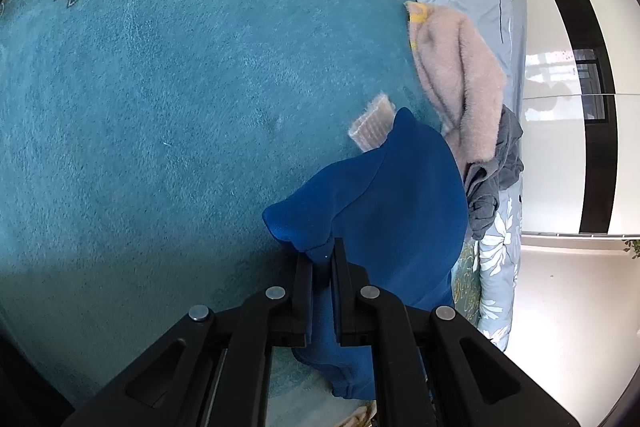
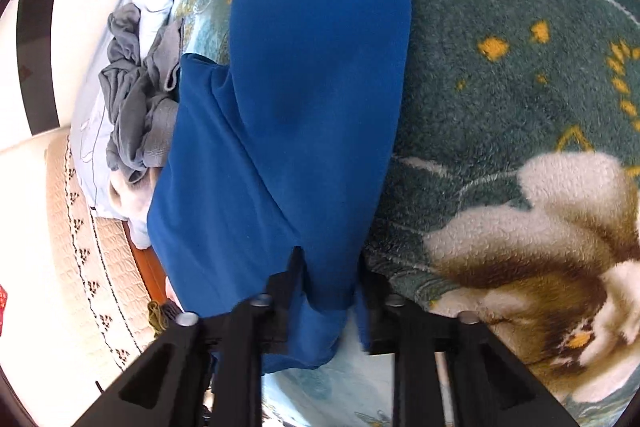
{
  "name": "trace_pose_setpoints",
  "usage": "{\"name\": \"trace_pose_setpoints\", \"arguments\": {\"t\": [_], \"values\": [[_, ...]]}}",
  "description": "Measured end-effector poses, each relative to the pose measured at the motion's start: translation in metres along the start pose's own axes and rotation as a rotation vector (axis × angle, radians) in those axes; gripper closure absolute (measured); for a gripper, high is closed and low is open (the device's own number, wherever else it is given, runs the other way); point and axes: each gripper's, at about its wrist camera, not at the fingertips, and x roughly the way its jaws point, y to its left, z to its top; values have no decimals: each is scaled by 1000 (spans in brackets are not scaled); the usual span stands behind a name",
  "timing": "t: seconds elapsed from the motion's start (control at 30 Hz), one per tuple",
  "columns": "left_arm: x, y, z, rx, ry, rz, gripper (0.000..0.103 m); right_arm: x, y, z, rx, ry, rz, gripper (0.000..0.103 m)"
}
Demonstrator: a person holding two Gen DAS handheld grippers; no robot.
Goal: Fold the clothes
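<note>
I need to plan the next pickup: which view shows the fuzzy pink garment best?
The left wrist view: the fuzzy pink garment lies nearly whole at the blanket's edge, above the grey garment. The right wrist view shows only a pale scrap below the grey pile, the rest hidden by the blue garment.

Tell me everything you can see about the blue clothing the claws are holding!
The blue garment is one plain deep blue, soft and fleecy-looking, with seams but no pattern. It is bunched and draped, not yet folded flat, over a teal flowered blanket. The left claw pinches a puckered edge; the right claw has a thicker bunch of it between its fingers. Its far side lies against a fluffy pink garment and a crumpled grey one.
</note>
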Motion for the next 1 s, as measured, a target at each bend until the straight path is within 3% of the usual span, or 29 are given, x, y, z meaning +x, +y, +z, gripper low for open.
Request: {"name": "trace_pose_setpoints", "arguments": {"t": [0.13,0.33,0.6,0.73,0.87,1.0], "values": [[-11,-9,-2,49,-31,-35,97,-13,33,3,-75,-10,43,91],[-52,-57,4,157,-86,-115,98,-85,113,18,-226,-112,262,91],[-180,-197,0,446,-282,-362,98,-193,238,17,-444,-246,523,92],[-255,-242,-19,591,-401,-448,98,-237,277,-5,-548,-298,629,92],[-304,-240,-51,698,-517,-470,98,-273,289,-37,-635,-320,700,92],[-324,-202,-79,694,-536,-484,98,-294,260,-69,-670,-294,708,92]]}}
